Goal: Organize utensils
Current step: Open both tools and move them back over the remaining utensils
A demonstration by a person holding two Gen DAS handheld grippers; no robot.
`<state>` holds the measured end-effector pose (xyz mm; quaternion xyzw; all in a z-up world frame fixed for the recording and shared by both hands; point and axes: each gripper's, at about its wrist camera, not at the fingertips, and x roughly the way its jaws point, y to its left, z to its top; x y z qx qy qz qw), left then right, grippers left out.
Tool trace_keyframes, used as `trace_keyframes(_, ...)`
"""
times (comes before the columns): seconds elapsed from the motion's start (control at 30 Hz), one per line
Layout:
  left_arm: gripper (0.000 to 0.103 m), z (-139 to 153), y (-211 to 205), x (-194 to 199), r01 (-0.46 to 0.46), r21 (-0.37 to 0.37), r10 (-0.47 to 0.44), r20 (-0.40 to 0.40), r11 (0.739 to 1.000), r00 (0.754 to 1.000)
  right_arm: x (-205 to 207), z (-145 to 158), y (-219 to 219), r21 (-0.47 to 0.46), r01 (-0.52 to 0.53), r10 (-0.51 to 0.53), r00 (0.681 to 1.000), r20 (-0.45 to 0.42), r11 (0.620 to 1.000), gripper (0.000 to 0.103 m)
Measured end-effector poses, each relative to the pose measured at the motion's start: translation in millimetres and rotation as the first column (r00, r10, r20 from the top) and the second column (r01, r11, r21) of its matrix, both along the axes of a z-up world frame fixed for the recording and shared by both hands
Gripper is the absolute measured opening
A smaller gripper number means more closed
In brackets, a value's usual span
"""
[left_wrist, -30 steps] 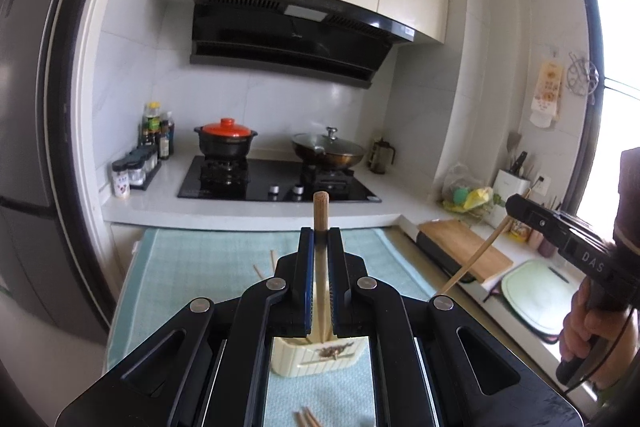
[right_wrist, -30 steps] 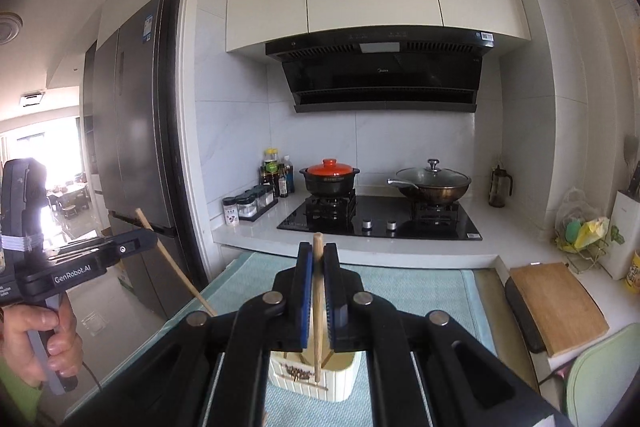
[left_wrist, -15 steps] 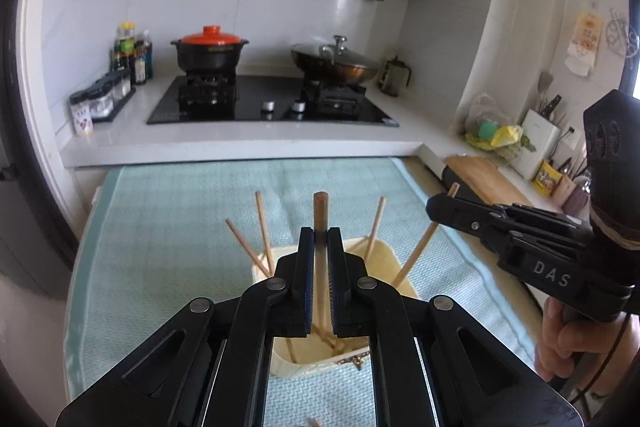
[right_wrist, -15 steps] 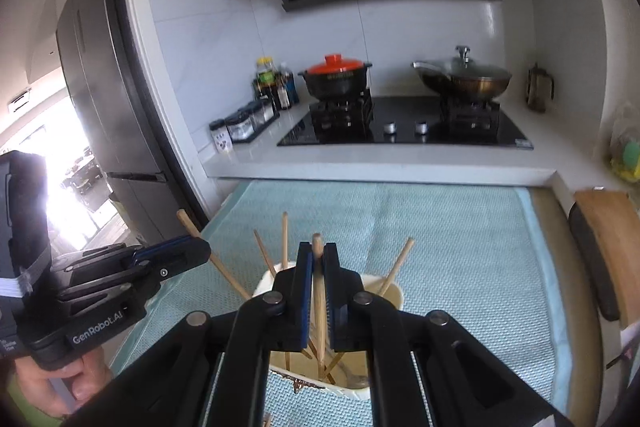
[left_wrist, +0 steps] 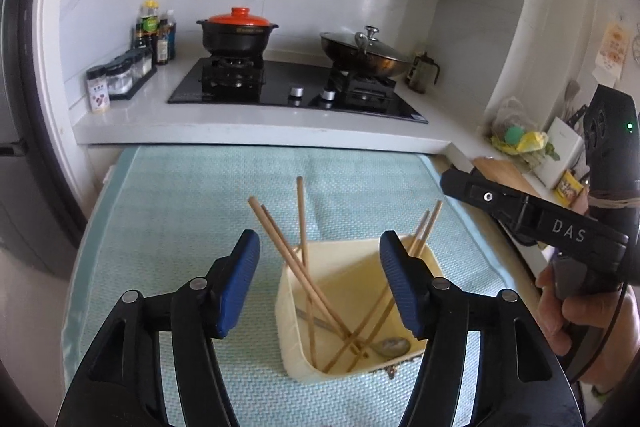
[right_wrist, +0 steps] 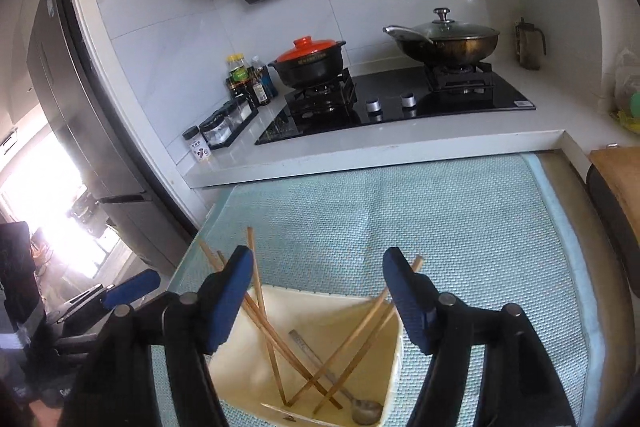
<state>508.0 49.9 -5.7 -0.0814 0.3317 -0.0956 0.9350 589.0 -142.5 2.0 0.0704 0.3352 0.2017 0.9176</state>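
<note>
Chopsticks (left_wrist: 298,267) lean crossed inside the cream square holder (left_wrist: 288,323), their tips splayed above its rim, with a metal spoon (right_wrist: 362,415) lying at the bottom, and the holder stands on the pale teal mat (left_wrist: 180,211) covering the bench. My left gripper (left_wrist: 320,283) and my right gripper (right_wrist: 318,301) hover over the holder, jaws opening wide, blue pads apart and pressing on nothing. Beyond the mat sit the black hob (left_wrist: 296,91), a black casserole with an orange lid (left_wrist: 238,33) and a lidded wok (left_wrist: 366,53).
</note>
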Motion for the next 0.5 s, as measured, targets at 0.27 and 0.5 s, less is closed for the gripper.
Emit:
trace_keyframes(0.27,0.095,8.2,11.3,-106.1,0.022,0.111,-0.026,0.027,0.994,0.999,-99.7,20.3,-15.7,-0.18,-0.018,0.037,0.994,0.098,0.984,0.07)
trace_keyframes(0.5,0.098,-34.4,13.8,-221.3,0.014,0.15,-0.01,-0.028,0.989,1.0,-223.5,-20.4,-51.2,-0.332,0.006,0.044,0.989,0.141,0.943,0.07)
